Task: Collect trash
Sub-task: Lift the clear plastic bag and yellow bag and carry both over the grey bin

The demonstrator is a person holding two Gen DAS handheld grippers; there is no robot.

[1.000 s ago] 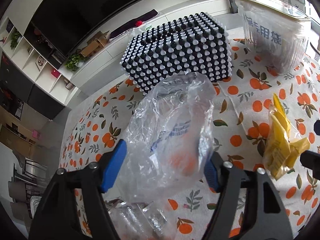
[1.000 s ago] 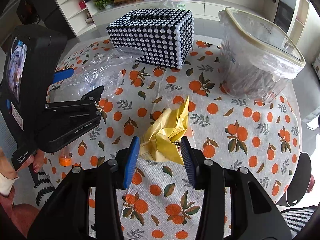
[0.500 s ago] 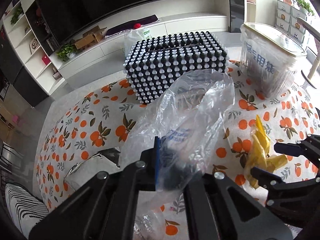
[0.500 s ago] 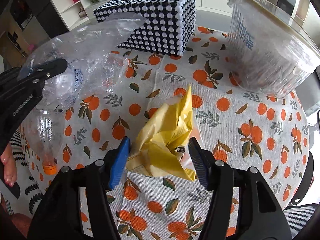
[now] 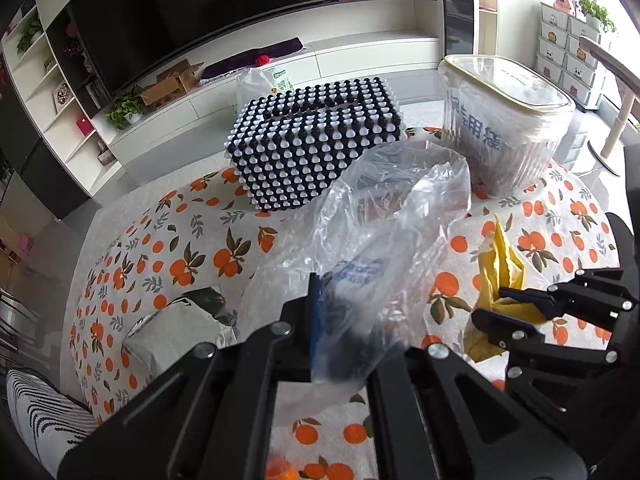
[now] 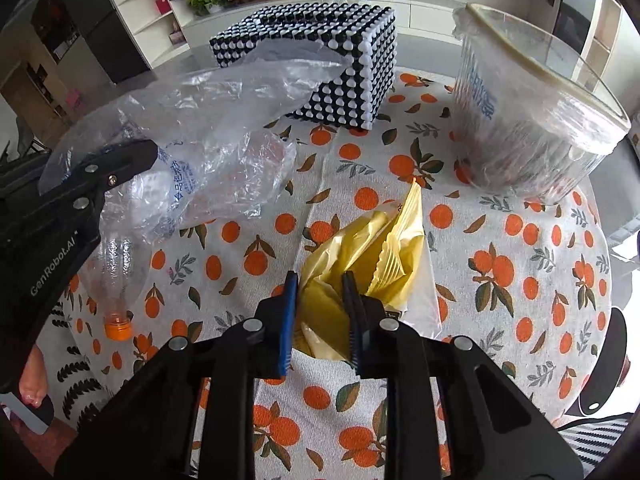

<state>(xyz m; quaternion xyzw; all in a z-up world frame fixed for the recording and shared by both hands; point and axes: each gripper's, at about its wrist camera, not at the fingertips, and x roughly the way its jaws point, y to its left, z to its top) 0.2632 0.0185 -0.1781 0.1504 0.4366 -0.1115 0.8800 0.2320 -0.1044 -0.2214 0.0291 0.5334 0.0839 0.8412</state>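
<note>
**Both tools gripping trash over the orange-print desk**

The left tool (image 5: 352, 328) is clamping a crumpled clear plastic bag (image 5: 384, 232), its jaws fully closed on the film near the bag's lower end. The bag is hanging above the desk (image 5: 160, 248), billowing up and away from the tool toward the far side, with blue printing showing through the plastic. In the right wrist view the same bag (image 6: 224, 128) is stretching from the left tool (image 6: 132, 156) at the left toward the studded box.

The right tool (image 6: 320, 312) has just been closing its jaws, and a crumpled yellow wrapper (image 6: 372, 248) is sitting between them, its blue pad (image 6: 287, 320) pressing on one side and the dark pad on the other. The wrapper is lying on the desk's cloth at the near middle, its pointed end aiming toward the far side.

A black-and-white studded tissue box (image 6: 320, 60) is standing at the far side of the desk, and a clear bin lined with a plastic bag (image 6: 532, 120) is standing at the far right. A clear plastic bottle with an orange cap (image 6: 116, 280) is lying on the desk at the near left, below the held bag. A grey pouch (image 5: 176, 328) is resting on the near left edge of the desk in the left wrist view.
</note>
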